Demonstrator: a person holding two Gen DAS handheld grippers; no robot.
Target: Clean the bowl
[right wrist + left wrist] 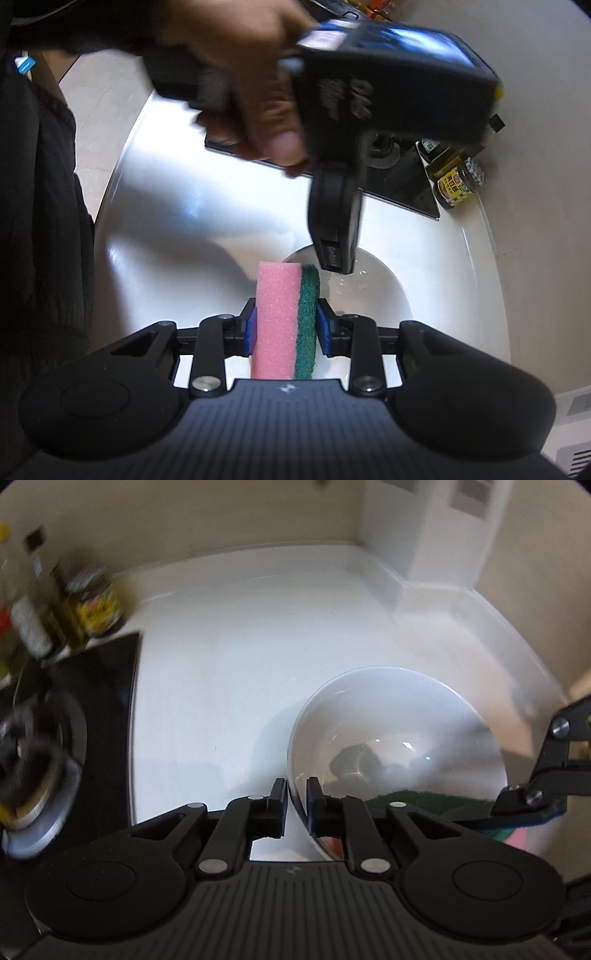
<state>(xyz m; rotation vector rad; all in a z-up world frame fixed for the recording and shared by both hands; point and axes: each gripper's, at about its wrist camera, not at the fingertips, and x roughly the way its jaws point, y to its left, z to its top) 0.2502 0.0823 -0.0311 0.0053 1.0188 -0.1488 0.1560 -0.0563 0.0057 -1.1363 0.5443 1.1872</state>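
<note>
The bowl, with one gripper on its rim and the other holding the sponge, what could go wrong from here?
1. The left gripper pinches only the thin rim of the white bowl, so the glossy bowl might slip or tip during scrubbing.
2. The sponge sits beside the left gripper's fingers, so the tools could collide.
3. The bottles could be knocked by a wide swing.

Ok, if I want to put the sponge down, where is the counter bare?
Bare white counter runs between the black cooktop and the bowl, back to the wall. It is crowded in the corner behind the cooktop, where bottles and a jar stand. The left gripper holds the bowl's rim; the right gripper holds the sponge.
</note>
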